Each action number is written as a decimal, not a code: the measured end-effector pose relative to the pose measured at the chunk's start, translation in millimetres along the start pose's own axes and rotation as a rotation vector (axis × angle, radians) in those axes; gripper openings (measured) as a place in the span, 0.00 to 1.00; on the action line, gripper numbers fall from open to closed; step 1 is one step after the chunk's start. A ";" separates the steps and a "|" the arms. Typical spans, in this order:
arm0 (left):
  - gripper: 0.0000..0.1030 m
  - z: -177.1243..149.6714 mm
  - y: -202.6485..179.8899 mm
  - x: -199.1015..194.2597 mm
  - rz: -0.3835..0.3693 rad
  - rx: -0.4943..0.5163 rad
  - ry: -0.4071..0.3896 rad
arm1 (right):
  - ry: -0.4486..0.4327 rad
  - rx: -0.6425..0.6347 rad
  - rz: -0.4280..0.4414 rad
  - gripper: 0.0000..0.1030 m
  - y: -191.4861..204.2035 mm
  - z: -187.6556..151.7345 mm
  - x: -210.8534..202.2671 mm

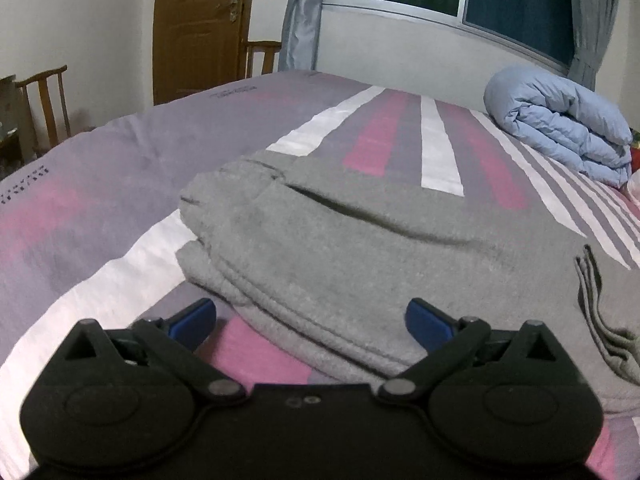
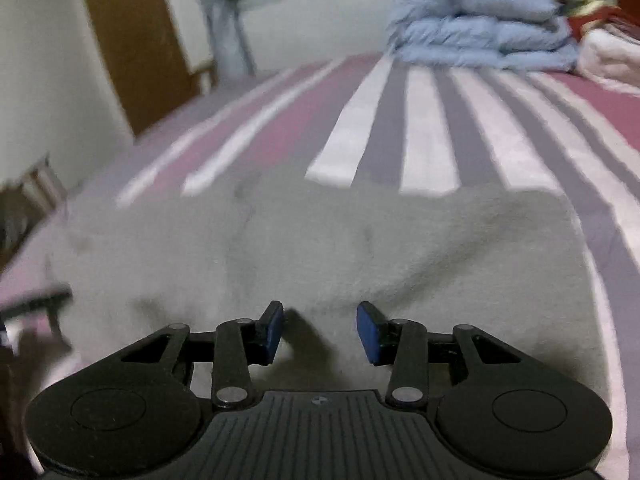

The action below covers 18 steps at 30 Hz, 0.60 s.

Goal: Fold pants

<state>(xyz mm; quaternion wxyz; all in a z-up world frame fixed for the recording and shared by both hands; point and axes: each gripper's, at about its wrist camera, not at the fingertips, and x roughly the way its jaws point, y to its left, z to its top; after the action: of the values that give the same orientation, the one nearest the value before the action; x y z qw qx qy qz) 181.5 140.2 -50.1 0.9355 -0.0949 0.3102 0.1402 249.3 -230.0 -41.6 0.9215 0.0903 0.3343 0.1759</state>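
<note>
Grey sweatpants [image 1: 360, 248] lie folded in a stack on the striped bed [image 1: 120, 168]. A pocket slit shows on top and a drawstring hangs at the right. My left gripper [image 1: 310, 320] is open wide, its blue pads straddling the near folded edge of the pants, holding nothing. In the right wrist view the pants [image 2: 320, 248] fill the middle, blurred. My right gripper [image 2: 320, 330] is open and empty, just above the pants' near edge.
A folded light blue duvet [image 1: 560, 128] lies at the bed's far right, and also shows in the right wrist view [image 2: 480, 32]. Wooden chairs [image 1: 44, 108] and a door [image 1: 200, 28] stand beyond the bed's left side. A window is behind.
</note>
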 end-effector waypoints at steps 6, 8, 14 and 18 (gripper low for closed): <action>0.94 -0.1 1.6 3.5 -0.005 -0.010 0.005 | -0.064 0.127 -0.172 0.40 -60.5 37.5 -4.2; 0.94 0.5 0.9 4.3 -0.004 -0.010 0.008 | -0.054 0.114 -0.231 0.40 -73.1 46.7 2.7; 0.94 1.9 -1.8 0.1 0.006 0.011 -0.014 | 0.046 0.092 -0.293 0.41 -90.3 57.9 27.5; 0.94 3.0 -3.0 0.9 0.002 0.002 -0.014 | -0.034 0.061 -0.224 0.41 -66.9 53.0 0.8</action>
<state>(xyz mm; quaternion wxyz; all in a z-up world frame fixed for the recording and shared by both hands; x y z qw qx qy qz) 184.9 138.4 -48.0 0.9376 -0.0926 0.3040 0.1412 301.8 -293.9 -20.8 0.9377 0.0835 0.3318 0.0600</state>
